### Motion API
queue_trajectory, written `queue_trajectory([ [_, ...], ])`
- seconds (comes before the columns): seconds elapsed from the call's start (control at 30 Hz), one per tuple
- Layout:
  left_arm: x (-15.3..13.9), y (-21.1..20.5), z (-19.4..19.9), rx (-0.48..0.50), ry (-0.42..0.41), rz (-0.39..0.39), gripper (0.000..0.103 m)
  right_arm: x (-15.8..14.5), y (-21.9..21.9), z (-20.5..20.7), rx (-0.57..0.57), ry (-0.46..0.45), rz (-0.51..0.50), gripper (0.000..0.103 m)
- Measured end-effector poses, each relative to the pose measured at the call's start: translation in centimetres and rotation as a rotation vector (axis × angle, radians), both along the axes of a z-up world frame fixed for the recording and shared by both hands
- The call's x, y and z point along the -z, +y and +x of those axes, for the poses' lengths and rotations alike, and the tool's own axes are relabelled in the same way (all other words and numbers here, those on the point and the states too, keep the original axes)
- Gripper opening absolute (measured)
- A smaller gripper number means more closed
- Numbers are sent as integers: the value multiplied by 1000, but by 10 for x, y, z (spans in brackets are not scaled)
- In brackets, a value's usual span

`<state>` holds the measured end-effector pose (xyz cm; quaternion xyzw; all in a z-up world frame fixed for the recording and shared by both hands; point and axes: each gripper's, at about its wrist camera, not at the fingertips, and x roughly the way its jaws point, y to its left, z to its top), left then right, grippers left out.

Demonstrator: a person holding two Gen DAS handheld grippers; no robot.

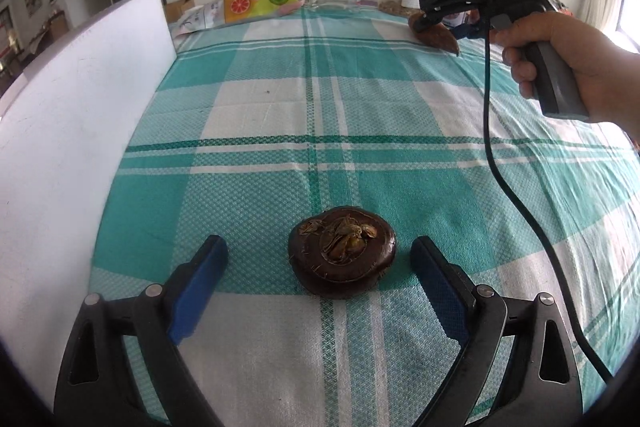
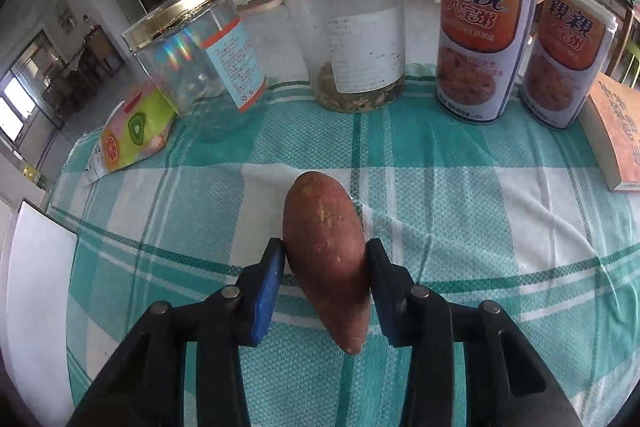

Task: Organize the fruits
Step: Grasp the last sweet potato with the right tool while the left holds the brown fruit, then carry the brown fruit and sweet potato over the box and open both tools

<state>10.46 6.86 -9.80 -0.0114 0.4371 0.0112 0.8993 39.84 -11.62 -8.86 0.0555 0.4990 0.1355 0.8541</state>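
Note:
A dark brown water chestnut [image 1: 342, 250] lies on the teal plaid cloth [image 1: 280, 131] between the spread fingers of my left gripper [image 1: 320, 247], which is open and not touching it. My right gripper [image 2: 326, 251] is shut on a reddish-brown sweet potato [image 2: 326, 247], its blue pads pressing both sides, the pointed end toward the camera. In the left wrist view the right gripper [image 1: 444, 23] holds the sweet potato [image 1: 438, 37] at the far right of the table.
A white board [image 1: 76, 115] stands along the left edge. At the back stand a gold-lidded clear jar [image 2: 200, 55], a black-lidded jar [image 2: 352, 35], two porridge cans [image 2: 484, 39], a fruit-print pouch [image 2: 132, 131] and a book [image 2: 618, 135]. A black cable [image 1: 504, 179] hangs from the right gripper.

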Motion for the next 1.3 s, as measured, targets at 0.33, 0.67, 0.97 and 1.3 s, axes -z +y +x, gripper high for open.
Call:
queue_trajectory([
  [0.33,0,0,0,-2,0,1,94,-9,-49,-164,-2,130,175,42],
  [0.67,0,0,1,-2,-1,2,94,12,-36,-353,72,-149,-89,41],
  [0.97,-3,8,-3,18,-20,-83,96,15,-42,-359,81,-173,-7,81],
  [1.3,-4,-12,-4,105,22,28,90,3,-57,-342,54,-99,98,82],
])
